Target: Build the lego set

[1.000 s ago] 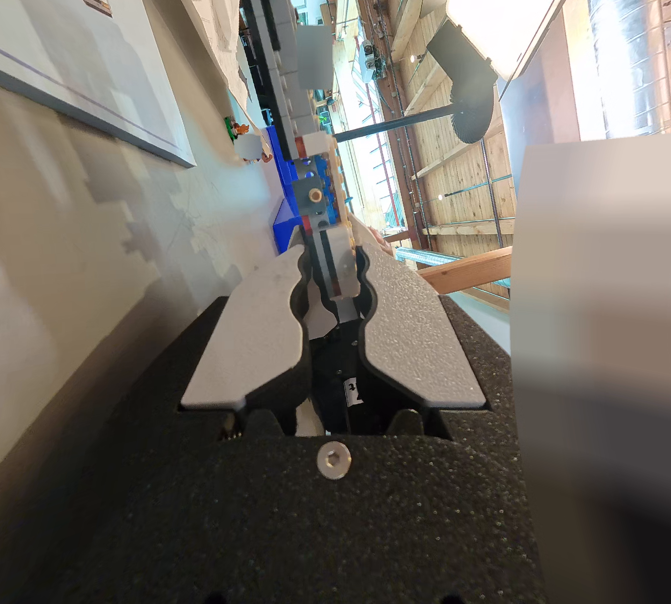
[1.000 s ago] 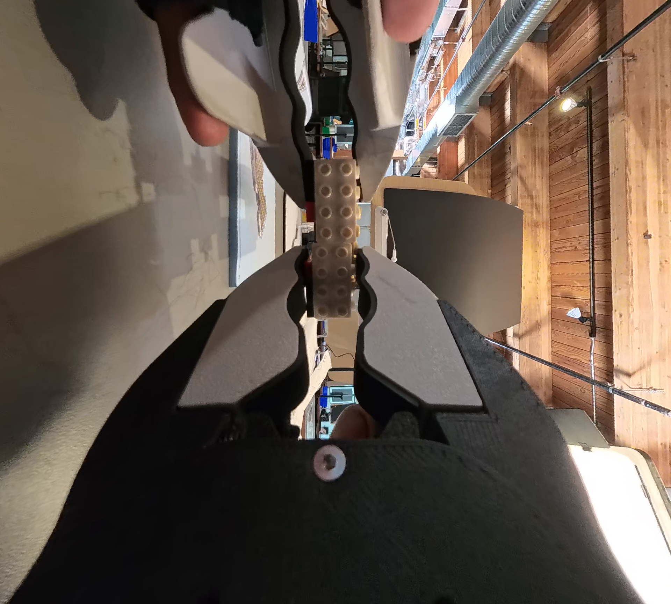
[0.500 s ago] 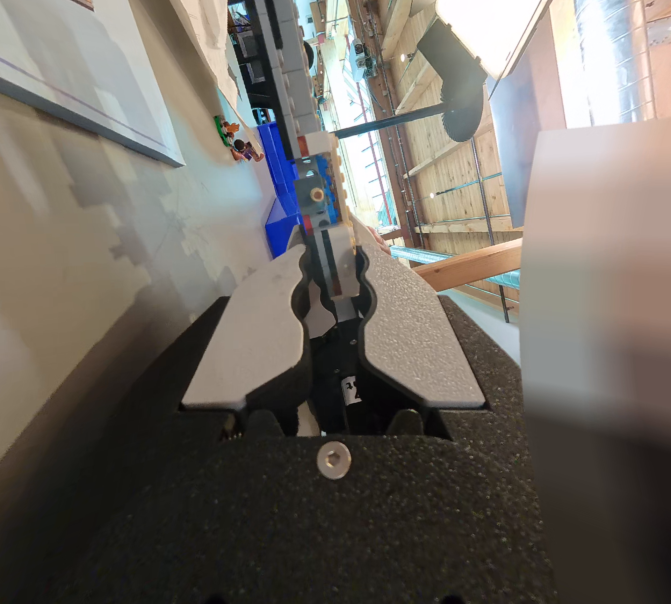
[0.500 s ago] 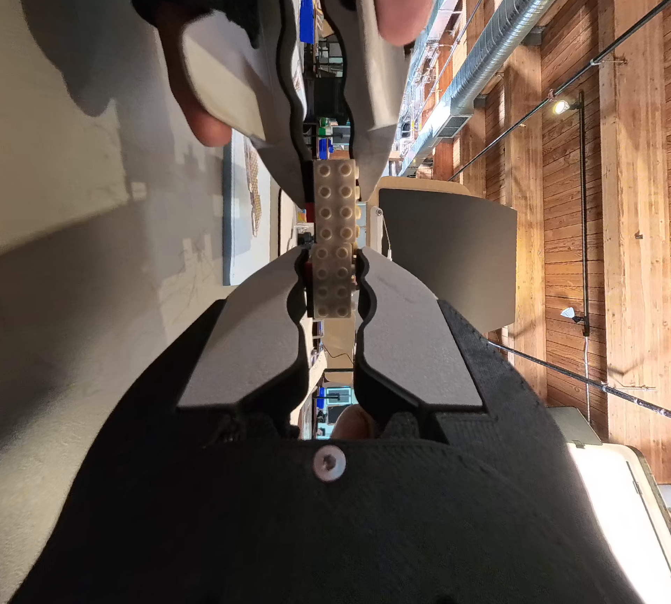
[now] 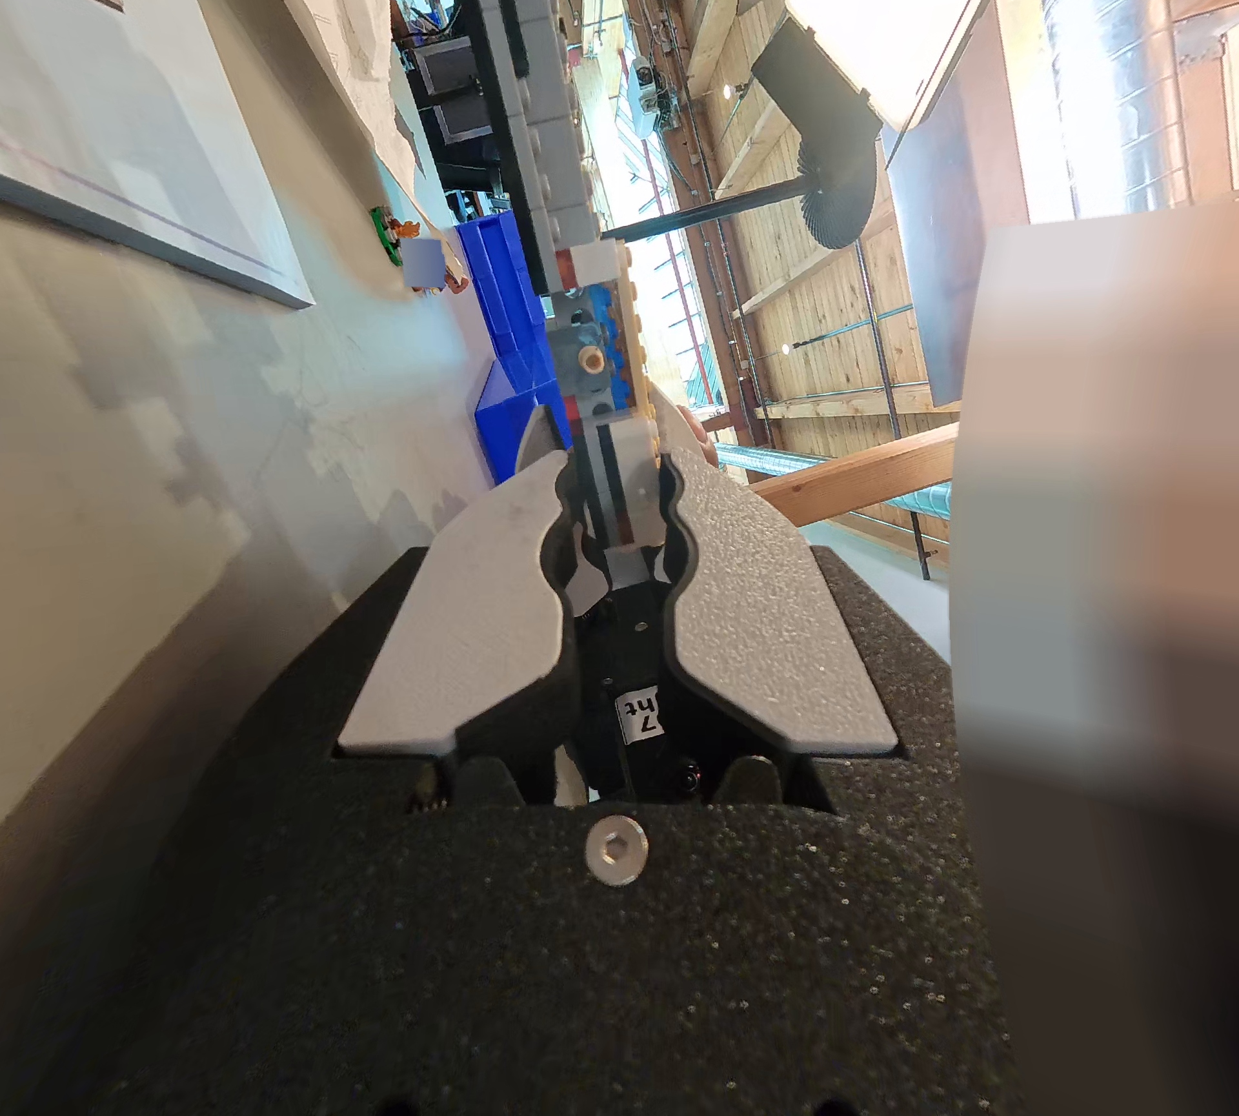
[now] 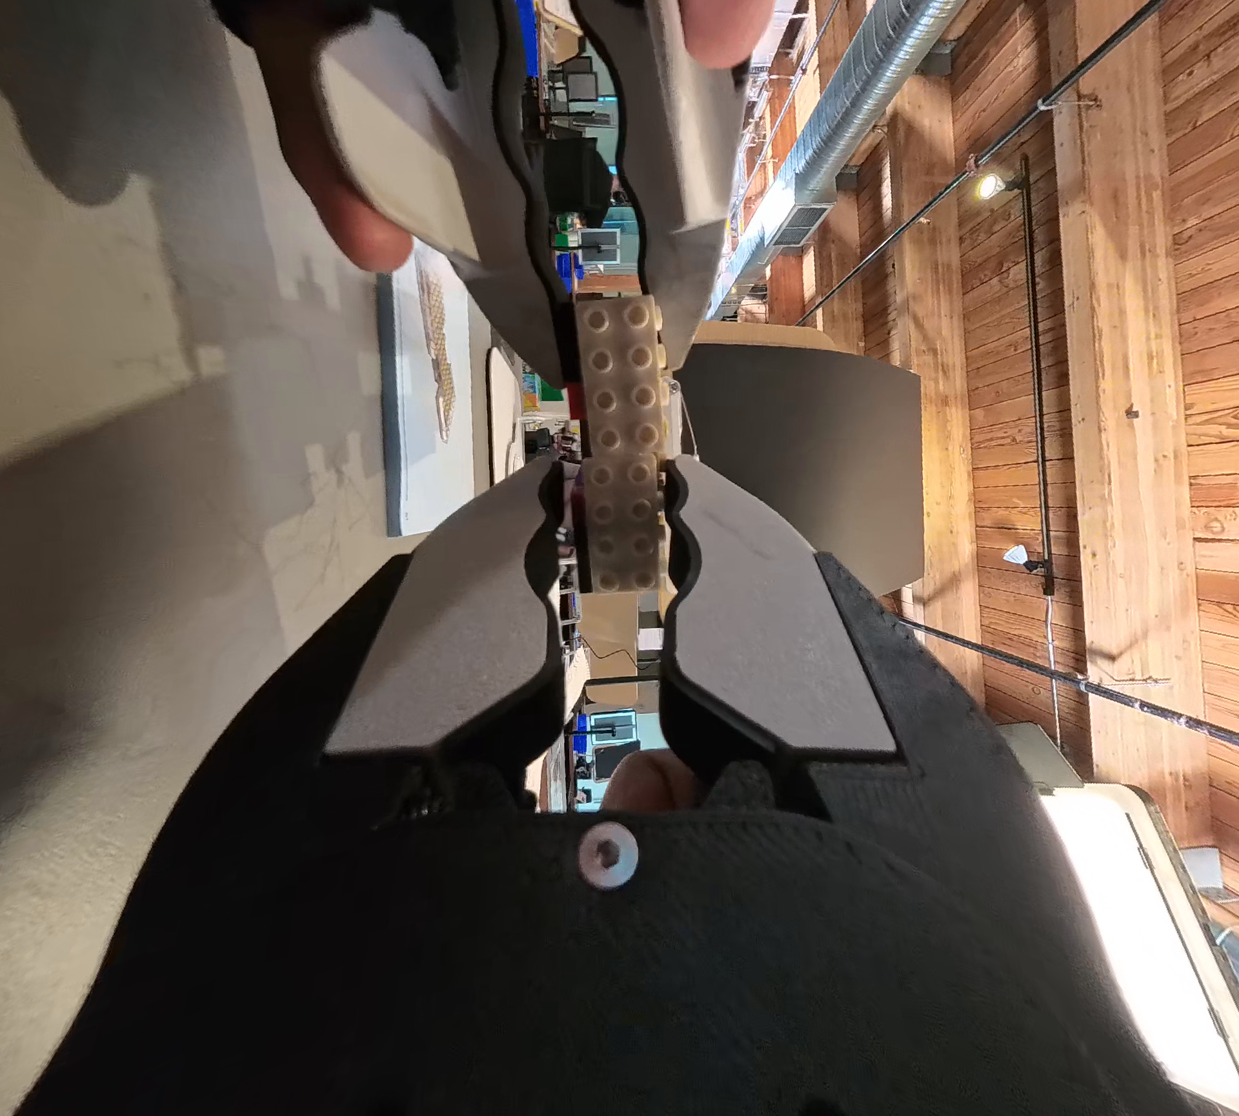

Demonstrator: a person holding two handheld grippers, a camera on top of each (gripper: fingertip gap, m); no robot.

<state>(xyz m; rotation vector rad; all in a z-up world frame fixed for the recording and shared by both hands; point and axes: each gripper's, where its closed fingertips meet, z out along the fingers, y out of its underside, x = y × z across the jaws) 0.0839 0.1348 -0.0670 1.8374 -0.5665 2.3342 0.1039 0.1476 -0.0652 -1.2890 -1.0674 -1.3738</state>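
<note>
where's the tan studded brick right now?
In the right wrist view the tan studded brick sits mid-frame, its near end between the right hand-held gripper fingers and its far end between the left hand-held gripper fingers, beside the grey table.

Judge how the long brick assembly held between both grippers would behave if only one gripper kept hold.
The brick assembly is long, so it would probably droop. Its stacked joints might snap apart. It probably slips little: the left gripper and right gripper have wavy pads.
</note>
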